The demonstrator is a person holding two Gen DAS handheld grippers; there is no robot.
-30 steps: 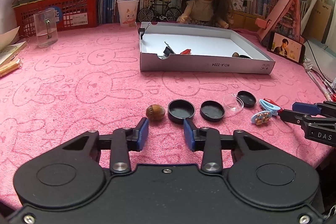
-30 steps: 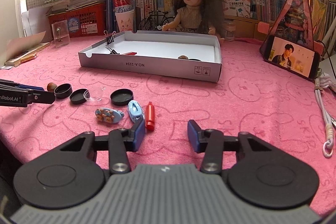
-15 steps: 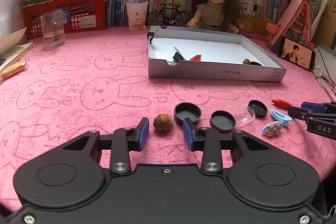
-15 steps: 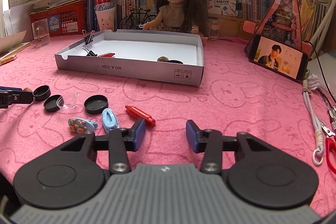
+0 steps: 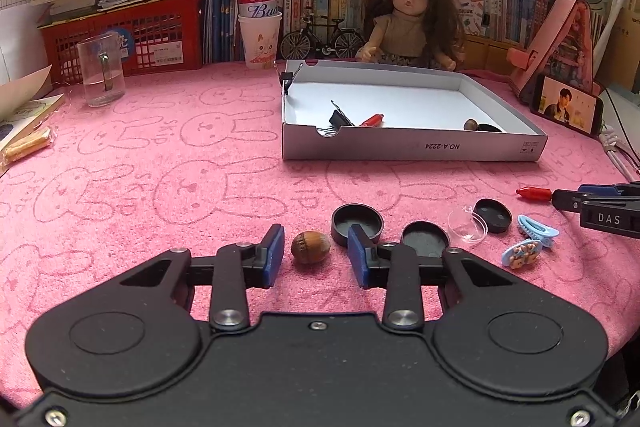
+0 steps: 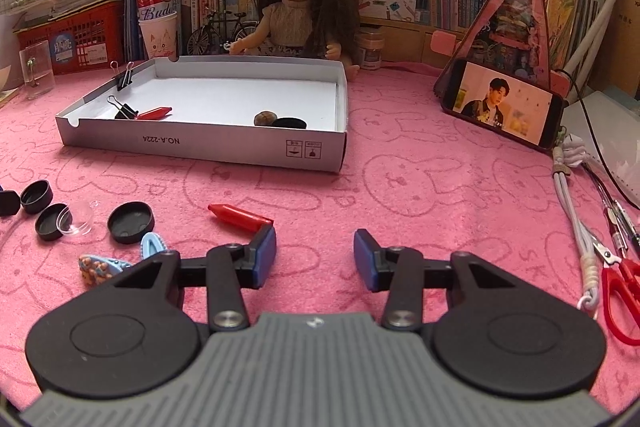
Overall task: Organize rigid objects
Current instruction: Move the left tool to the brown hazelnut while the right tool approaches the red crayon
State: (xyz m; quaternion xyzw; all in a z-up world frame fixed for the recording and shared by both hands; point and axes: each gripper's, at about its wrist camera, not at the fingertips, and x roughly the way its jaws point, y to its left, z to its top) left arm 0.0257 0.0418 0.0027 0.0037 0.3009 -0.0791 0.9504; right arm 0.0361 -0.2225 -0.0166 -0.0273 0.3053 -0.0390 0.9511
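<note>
A brown nut (image 5: 310,247) lies on the pink cloth between the fingers of my left gripper (image 5: 316,257), which is open with a gap on both sides of it. Just beyond lie black caps (image 5: 357,220), a clear dome (image 5: 467,228) and two hair clips (image 5: 534,229). My right gripper (image 6: 316,259) is open and its jaws are opening, with only cloth between them. A red crayon-like stick (image 6: 239,218) lies with its end at the left fingertip (image 6: 266,247). The white box (image 6: 200,146) holds binder clips, a red stick, a nut and a black cap.
A doll (image 5: 408,23), books, a red basket (image 5: 120,35) and a cup line the far edge. A glass mug (image 5: 100,71) stands at the left. A phone (image 6: 502,107), a white cable (image 6: 576,223) and red scissors (image 6: 620,291) lie at the right.
The left gripper has crept up on the nut, which now lies between its fingers. The right gripper has swung right past the clips to the red stick, and its jaws have widened.
</note>
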